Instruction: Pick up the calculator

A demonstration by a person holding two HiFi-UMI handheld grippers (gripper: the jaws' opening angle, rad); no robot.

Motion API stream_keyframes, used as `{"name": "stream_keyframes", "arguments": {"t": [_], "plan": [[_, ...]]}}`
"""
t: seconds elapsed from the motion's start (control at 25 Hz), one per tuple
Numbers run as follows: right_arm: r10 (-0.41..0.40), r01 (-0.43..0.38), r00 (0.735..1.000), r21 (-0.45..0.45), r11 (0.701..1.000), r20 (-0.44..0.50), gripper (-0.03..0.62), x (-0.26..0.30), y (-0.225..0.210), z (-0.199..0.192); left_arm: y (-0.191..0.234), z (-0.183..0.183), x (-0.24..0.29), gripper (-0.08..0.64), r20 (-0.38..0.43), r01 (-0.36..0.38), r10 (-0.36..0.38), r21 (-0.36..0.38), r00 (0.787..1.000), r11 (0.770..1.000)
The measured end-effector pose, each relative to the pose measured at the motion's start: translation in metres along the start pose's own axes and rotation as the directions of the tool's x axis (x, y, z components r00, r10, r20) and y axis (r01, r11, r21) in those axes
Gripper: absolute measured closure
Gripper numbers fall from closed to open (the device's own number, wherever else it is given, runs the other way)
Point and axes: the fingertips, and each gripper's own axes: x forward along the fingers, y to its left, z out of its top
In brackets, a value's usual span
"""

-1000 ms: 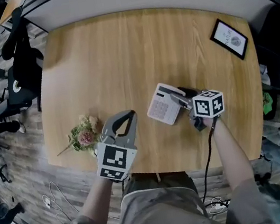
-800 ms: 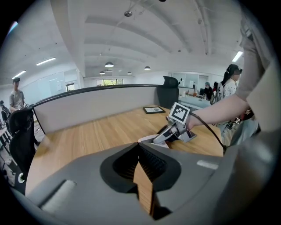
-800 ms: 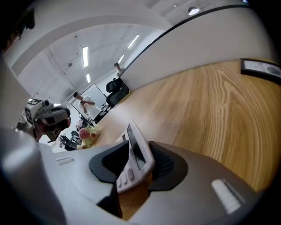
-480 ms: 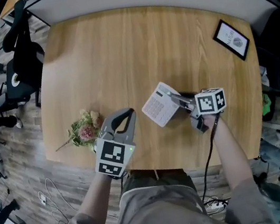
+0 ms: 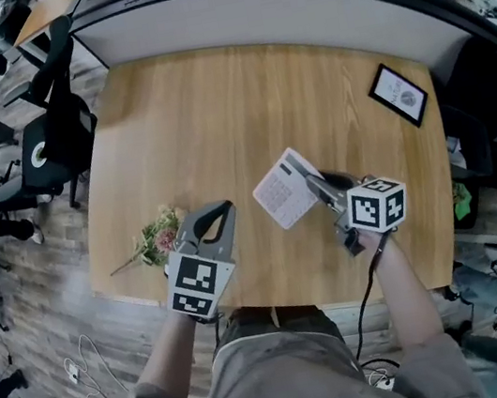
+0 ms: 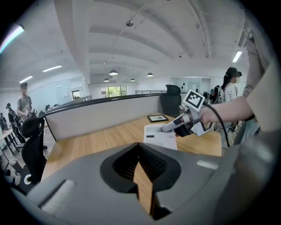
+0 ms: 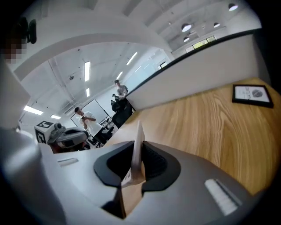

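A flat white push-button calculator [image 5: 281, 192] pinched in the right gripper [image 5: 308, 181] over a light wooden table [image 5: 213, 104]

Nearest the person, the left gripper [image 5: 218, 216] hangs over the table's front edge, jaws together on nothing. The right gripper's jaws have just been closing and now clamp the calculator's side edge. The calculator tilts and appears clear of the tabletop. A small bunch of dried pink flowers [image 5: 158, 238] lies just beside the left gripper, and a black-framed picture [image 5: 399, 94] lies near the far right corner.

Left gripper [image 5: 224, 210] jaws together, empty, right gripper [image 5: 310, 182] jaws just closing, clamped on calculator [image 5: 278, 196] edge
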Motion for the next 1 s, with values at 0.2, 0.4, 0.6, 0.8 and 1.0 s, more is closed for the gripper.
{"name": "stream_keyframes", "arguments": {"t": [0.2, 0.4, 0.6, 0.8, 1.0], "plan": [[0.02, -0.013, 0.979, -0.035, 0.999, 0.204, 0.532, -0.046, 0.06, 0.062, 0.021, 0.034, -0.034, 0.558, 0.094, -0.014, 0.018, -0.04, 0.995, 0.999], [0.06, -0.02, 0.928, -0.111, 0.994, 0.367, 0.532, -0.1, 0.112, 0.112, 0.041, 0.081, -0.069, 0.558, 0.195, -0.051, 0.06, -0.047, 0.979, 0.998], [0.085, -0.003, 0.873, -0.17, 0.985, 0.48, 0.534, -0.151, 0.162, 0.143, 0.046, 0.131, -0.109, 0.558, 0.3, -0.089, 0.086, -0.004, 0.95, 0.996], [0.114, -0.012, 0.83, -0.187, 0.982, 0.545, 0.534, -0.179, 0.198, 0.152, 0.044, 0.156, -0.137, 0.558, 0.36, -0.088, 0.075, 0.02, 0.93, 0.996], [0.124, -0.037, 0.814, -0.163, 0.986, 0.567, 0.534, -0.194, 0.216, 0.159, 0.045, 0.17, -0.146, 0.558, 0.39, -0.072, 0.052, 0.037, 0.919, 0.997]]}}
